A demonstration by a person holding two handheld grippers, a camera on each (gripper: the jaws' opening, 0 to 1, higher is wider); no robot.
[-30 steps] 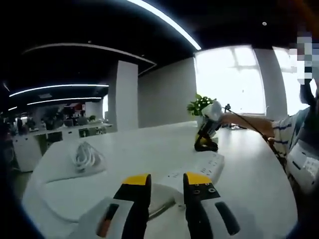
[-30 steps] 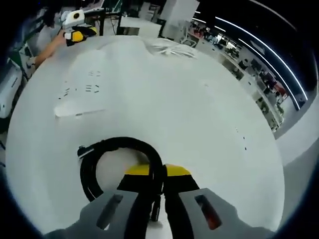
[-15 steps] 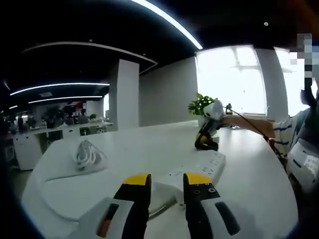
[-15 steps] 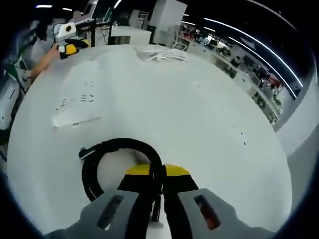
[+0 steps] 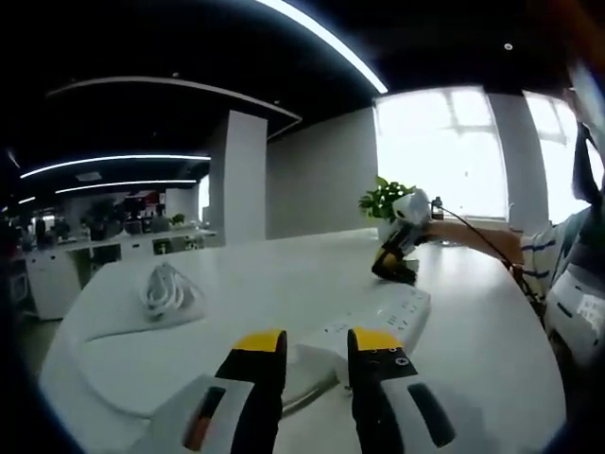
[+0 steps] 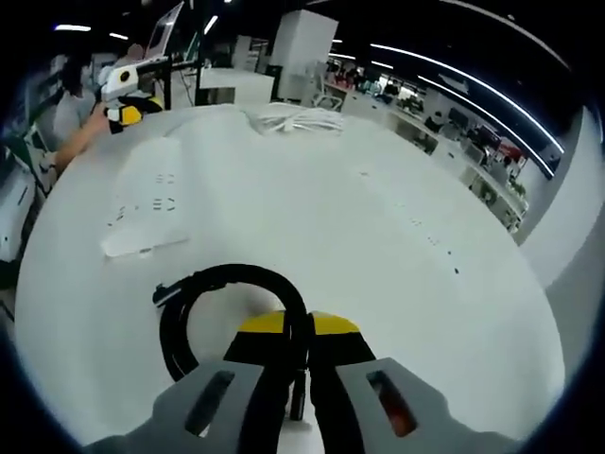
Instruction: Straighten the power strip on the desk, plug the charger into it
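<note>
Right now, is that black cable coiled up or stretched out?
Coiled. In the right gripper view the black cable curls in a loop on the white desk, and the right gripper has its jaws shut on it.

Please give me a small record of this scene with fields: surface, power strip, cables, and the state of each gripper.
surface: white desk
power strip: white power strip, flat on the desk, ahead of the left gripper
black cable: black cable, coiled in a loop
white cable: bundled white cable, lying apart
left gripper: open, holding nothing
right gripper: right gripper shut on the black cable
</note>
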